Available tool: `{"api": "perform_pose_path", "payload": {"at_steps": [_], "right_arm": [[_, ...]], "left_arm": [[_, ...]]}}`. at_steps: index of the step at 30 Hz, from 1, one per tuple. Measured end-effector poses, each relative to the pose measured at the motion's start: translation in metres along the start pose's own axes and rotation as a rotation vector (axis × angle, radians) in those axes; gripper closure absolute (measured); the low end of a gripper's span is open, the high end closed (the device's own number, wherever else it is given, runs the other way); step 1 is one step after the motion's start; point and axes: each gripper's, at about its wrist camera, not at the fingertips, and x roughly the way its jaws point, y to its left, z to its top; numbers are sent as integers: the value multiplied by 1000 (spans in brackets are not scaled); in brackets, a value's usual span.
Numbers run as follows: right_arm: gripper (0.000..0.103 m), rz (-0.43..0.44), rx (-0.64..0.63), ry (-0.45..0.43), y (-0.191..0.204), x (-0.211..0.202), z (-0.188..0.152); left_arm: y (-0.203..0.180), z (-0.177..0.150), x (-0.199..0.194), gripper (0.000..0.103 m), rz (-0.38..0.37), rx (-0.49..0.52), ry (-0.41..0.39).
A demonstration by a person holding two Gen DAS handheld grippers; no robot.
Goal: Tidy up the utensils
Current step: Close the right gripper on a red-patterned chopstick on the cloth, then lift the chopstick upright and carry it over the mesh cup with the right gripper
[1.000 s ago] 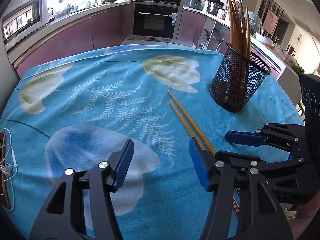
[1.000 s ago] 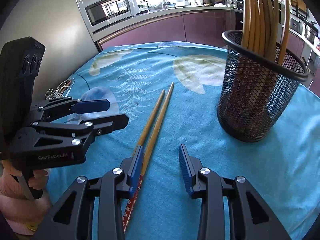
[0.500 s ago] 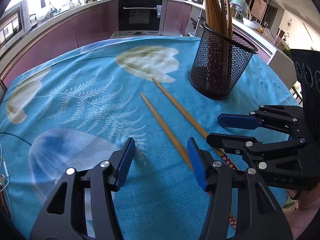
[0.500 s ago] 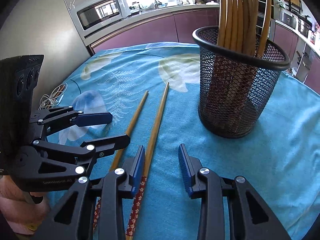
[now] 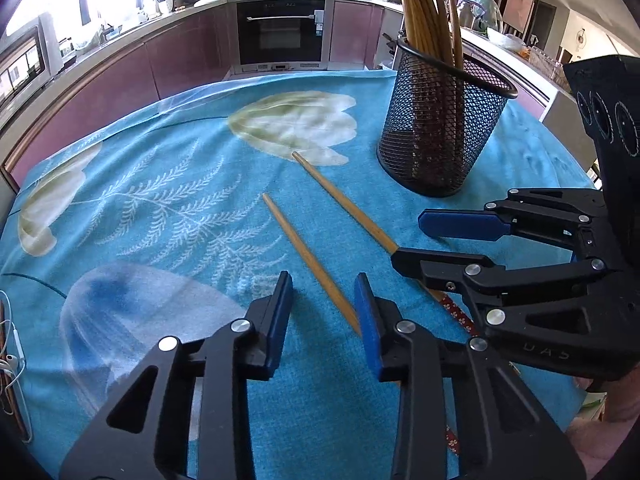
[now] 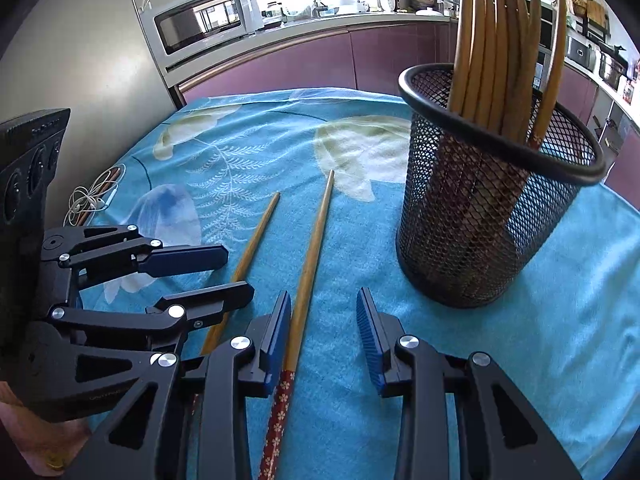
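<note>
Two chopsticks [image 6: 308, 264] beside mesh holder [image 6: 492, 216]

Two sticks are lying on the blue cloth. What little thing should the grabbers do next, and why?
Probably the left gripper should finish squeezing the nearer chopstick. Its jaws are closing with that stick between them, close to one pad, but not pinched yet. The right gripper sits over the other chopstick, also ungripped. Both sticks lie flat, near the mesh holder where the rest stand.

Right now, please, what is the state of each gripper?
Left gripper: closing around the shorter-looking bare wooden chopstick, pads not yet pressing.
Right gripper: open, the other wooden chopstick lies between its jaws, ungripped.
</note>
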Motion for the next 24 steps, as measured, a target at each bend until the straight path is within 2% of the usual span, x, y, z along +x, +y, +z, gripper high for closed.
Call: {"api": "perform_pose_path", "payload": {"at_steps": [5,8,12,19,24], "right_arm": [[73,-19,-9,-3,2,6,6],[81,-30,-10,-5,2,8,8],[96,11,25,2,-3,9,10],[97,52,62,-4,-8,5,7],[97,79,74,-14,-8,-2,4]], "left_arm": [[3,0,0,85,8,-16,-2],[4,1,1,87,11,-28,-2],[7,1,1,90,9,-61,-5],[8,2,-1,96,-7,-79,-4],[7,3,-5,96,-16,-88,-13]]}}
